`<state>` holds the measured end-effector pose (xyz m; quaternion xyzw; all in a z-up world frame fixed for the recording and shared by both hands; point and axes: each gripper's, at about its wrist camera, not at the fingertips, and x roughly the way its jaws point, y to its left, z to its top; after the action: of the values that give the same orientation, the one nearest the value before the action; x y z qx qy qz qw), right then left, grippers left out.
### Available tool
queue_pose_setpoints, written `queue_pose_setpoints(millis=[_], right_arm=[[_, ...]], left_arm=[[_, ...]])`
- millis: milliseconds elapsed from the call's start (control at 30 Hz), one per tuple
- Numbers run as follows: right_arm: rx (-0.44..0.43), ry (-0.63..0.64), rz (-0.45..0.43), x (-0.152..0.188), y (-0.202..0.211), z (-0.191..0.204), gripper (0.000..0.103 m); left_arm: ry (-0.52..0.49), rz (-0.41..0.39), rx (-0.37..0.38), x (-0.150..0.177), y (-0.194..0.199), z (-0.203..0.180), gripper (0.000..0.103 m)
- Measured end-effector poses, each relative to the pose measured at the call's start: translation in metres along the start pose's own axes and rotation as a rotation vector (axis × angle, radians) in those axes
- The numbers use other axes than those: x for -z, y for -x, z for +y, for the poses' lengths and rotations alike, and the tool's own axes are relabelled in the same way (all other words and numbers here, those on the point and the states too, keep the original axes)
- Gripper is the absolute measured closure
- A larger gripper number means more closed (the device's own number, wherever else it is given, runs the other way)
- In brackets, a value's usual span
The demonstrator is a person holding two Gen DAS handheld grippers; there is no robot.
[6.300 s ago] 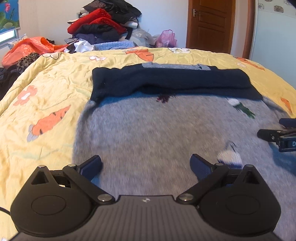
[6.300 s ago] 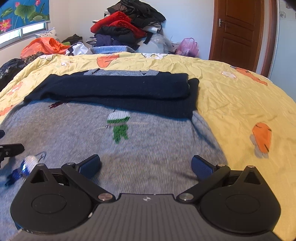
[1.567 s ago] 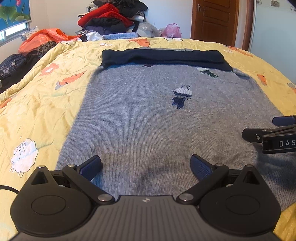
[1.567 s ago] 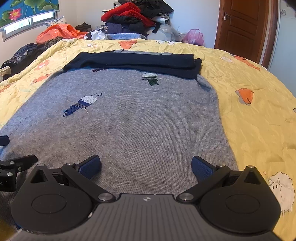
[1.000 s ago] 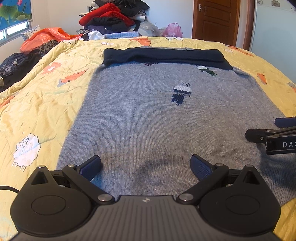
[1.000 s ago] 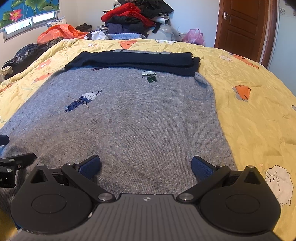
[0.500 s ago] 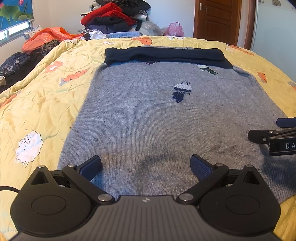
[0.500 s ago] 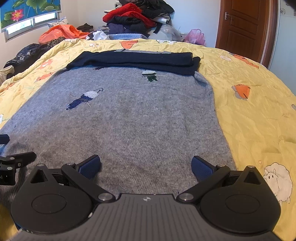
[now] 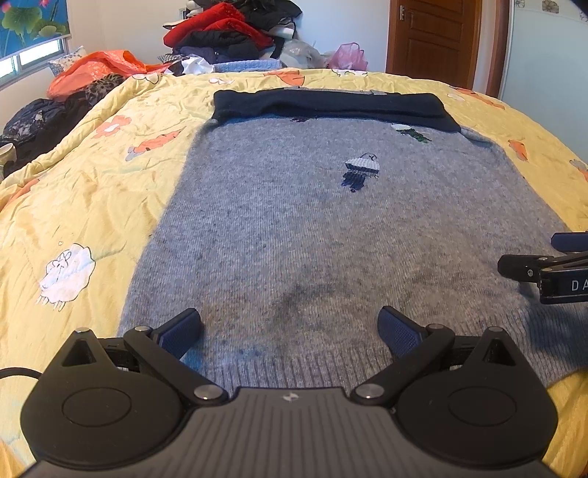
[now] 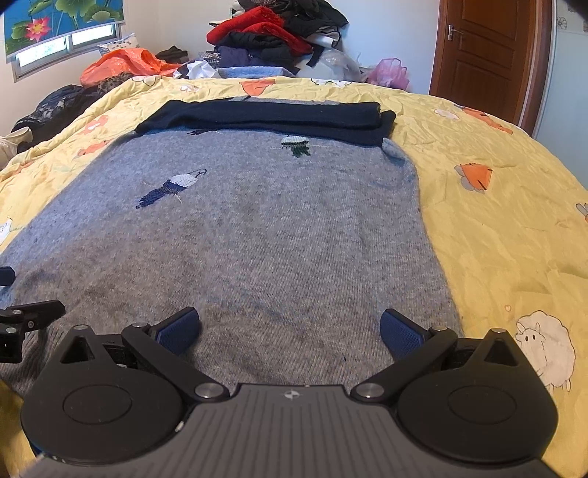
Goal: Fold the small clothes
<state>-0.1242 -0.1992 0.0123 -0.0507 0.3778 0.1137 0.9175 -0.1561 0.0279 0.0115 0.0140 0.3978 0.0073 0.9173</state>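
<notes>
A grey knit sweater [image 9: 312, 228] [image 10: 257, 235] with small embroidered birds lies flat on the yellow bedspread [image 9: 92, 191], its navy sleeves [image 9: 330, 104] [image 10: 279, 116] folded across the far end. My left gripper [image 9: 290, 329] hovers open over the sweater's near ribbed hem, toward its left side. My right gripper [image 10: 290, 329] hovers open over the hem near the sweater's right edge. Nothing is between either pair of fingers. Each gripper shows at the edge of the other's view.
A heap of red, black and blue clothes [image 9: 228, 33] [image 10: 272, 36] sits beyond the bed's far end, with an orange bag [image 9: 99, 70] to its left. Dark clothes [image 9: 40, 121] lie off the left side. A brown door [image 10: 488, 55] stands at the far right.
Both grippers have drawn back from the folded sleeves toward the sweater's near hem, staying open. Over the last half second they barely shifted.
</notes>
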Motion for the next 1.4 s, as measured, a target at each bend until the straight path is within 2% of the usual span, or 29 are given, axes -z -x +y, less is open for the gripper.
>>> queue_pose_setpoints(millis=[733, 833, 933, 1067, 1133, 1233, 1300, 1400], right_arm=[[-0.018, 0.005, -0.001, 0.006, 0.010, -0.003, 0.000], [-0.099, -0.093, 0.001, 0.000, 0.019, -0.028, 0.000], [-0.184, -0.287, 0.032, -0.005, 0.023, -0.075, 0.000], [-0.345, -0.503, 0.070, -0.004, 0.024, -0.131, 0.001], [-0.332, -0.551, 0.115, -0.002, 0.022, -0.145, 0.001], [-0.404, -0.633, 0.128, 0.003, 0.021, -0.162, 0.000], [-0.488, -0.678, 0.163, 0.006, 0.016, -0.167, 0.000], [-0.676, -0.780, 0.272, 0.015, 0.003, -0.169, 0.000]], left_arm=[[-0.002, 0.001, -0.001, 0.009, 0.011, 0.001, 0.000], [0.016, -0.009, 0.017, 0.009, 0.020, 0.017, 0.000], [0.116, -0.011, 0.031, 0.007, 0.026, 0.050, 0.000], [0.319, 0.033, 0.115, 0.008, 0.020, 0.098, 0.000], [0.396, 0.040, 0.180, 0.008, 0.017, 0.113, 0.000], [0.463, 0.046, 0.315, 0.007, 0.012, 0.125, 0.000], [0.509, 0.059, 0.408, 0.006, 0.008, 0.131, 0.000], [0.560, 0.100, 0.560, 0.006, -0.002, 0.137, 0.000]])
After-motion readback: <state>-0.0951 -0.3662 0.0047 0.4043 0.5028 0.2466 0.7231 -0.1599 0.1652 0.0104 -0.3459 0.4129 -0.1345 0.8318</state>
